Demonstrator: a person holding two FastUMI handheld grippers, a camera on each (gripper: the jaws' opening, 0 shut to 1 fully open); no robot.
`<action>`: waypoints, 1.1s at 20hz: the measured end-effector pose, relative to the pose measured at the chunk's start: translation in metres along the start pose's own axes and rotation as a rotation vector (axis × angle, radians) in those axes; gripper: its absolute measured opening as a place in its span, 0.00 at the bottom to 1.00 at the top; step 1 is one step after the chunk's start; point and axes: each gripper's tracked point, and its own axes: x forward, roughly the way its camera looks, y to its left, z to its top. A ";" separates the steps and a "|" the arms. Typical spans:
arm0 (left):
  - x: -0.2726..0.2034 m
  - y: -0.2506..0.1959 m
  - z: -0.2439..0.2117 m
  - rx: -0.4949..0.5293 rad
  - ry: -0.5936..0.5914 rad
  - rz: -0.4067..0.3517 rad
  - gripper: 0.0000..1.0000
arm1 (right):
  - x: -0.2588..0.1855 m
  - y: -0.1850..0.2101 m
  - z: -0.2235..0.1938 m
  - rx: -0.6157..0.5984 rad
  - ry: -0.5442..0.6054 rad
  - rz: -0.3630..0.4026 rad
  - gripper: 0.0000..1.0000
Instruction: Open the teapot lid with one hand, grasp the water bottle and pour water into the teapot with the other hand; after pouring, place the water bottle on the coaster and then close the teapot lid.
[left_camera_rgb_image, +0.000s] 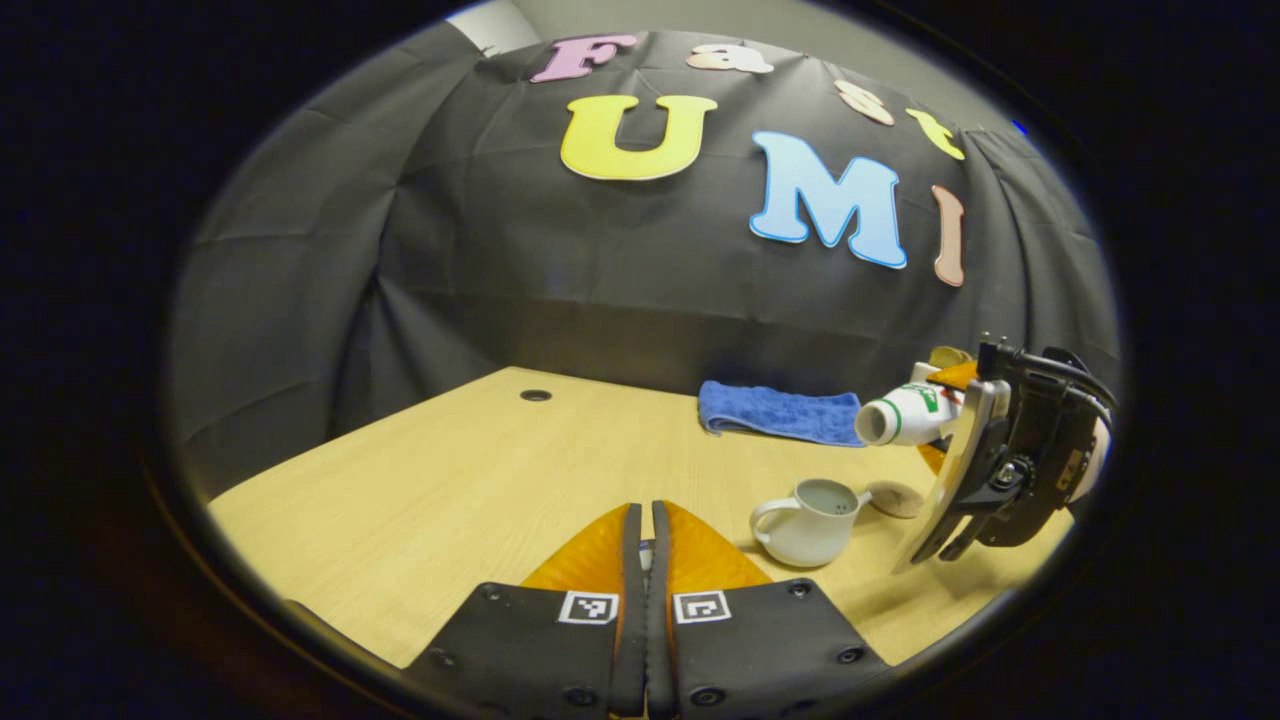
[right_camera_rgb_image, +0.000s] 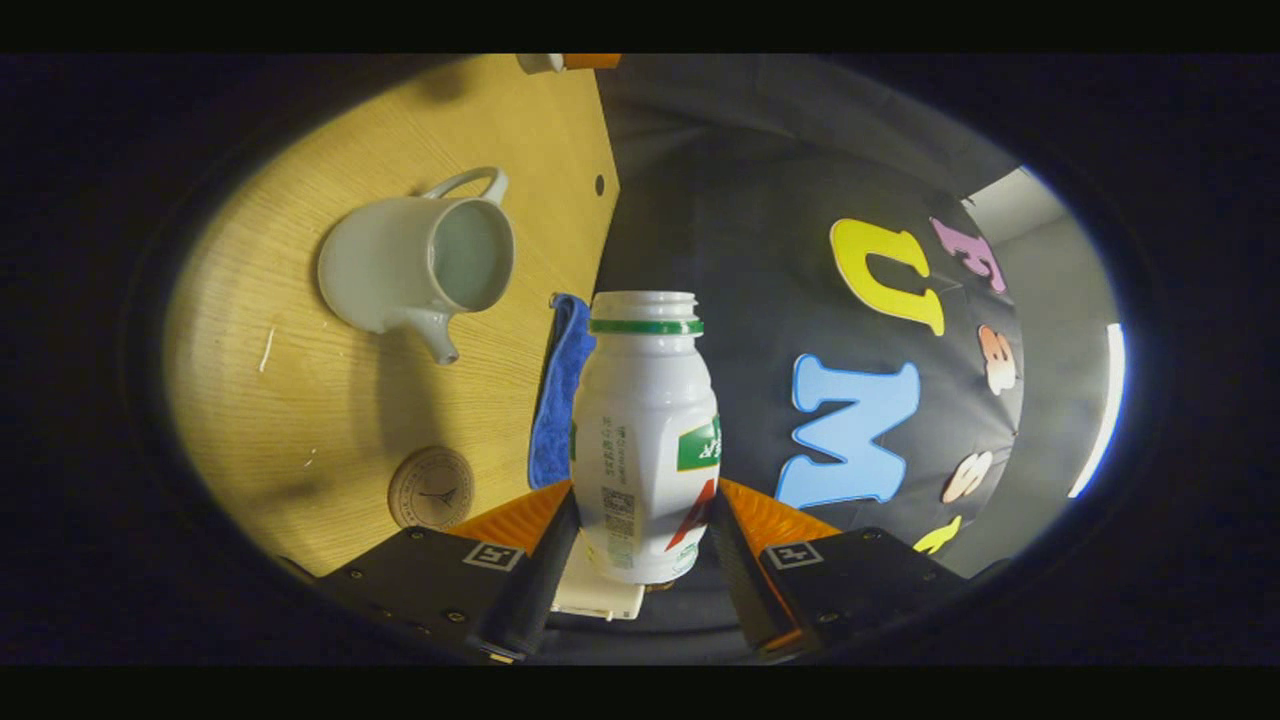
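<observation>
One teapot (right_camera_rgb_image: 415, 263), one water bottle (right_camera_rgb_image: 645, 440), one coaster (right_camera_rgb_image: 431, 487), one towel (left_camera_rgb_image: 780, 411).
We see the right gripper (right_camera_rgb_image: 645, 530) clamping the bottle horizontally, mouth toward the lidless teapot; the left gripper's (left_camera_rgb_image: 646, 530) fingers are together.

A light wood-grain table (left_camera_rgb_image: 430, 480) stands against creased black cloth (left_camera_rgb_image: 620, 260) draped as the booth's wall. A small round hole (left_camera_rgb_image: 535, 395) marks the tabletop near the cloth. Above the cloth, a pale wall (right_camera_rgb_image: 1040, 250) carries a bright strip of light (right_camera_rgb_image: 1100, 420).

Blue towel (left_camera_rgb_image: 778, 412) lies folded on the wooden table (left_camera_rgb_image: 440, 490), close to the black cloth wall (left_camera_rgb_image: 560, 260). Small round hole (left_camera_rgb_image: 535, 395) in the table, well left of the towel.
</observation>
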 end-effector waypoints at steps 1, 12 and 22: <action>0.000 0.000 -0.001 0.000 0.003 -0.001 0.10 | -0.001 0.001 0.001 -0.011 -0.003 -0.004 0.70; -0.001 -0.003 -0.003 0.002 0.011 -0.010 0.10 | -0.003 -0.004 0.002 -0.094 -0.027 -0.036 0.73; 0.002 -0.006 -0.006 0.002 0.017 -0.014 0.10 | -0.001 -0.024 0.007 -0.151 -0.049 -0.087 0.73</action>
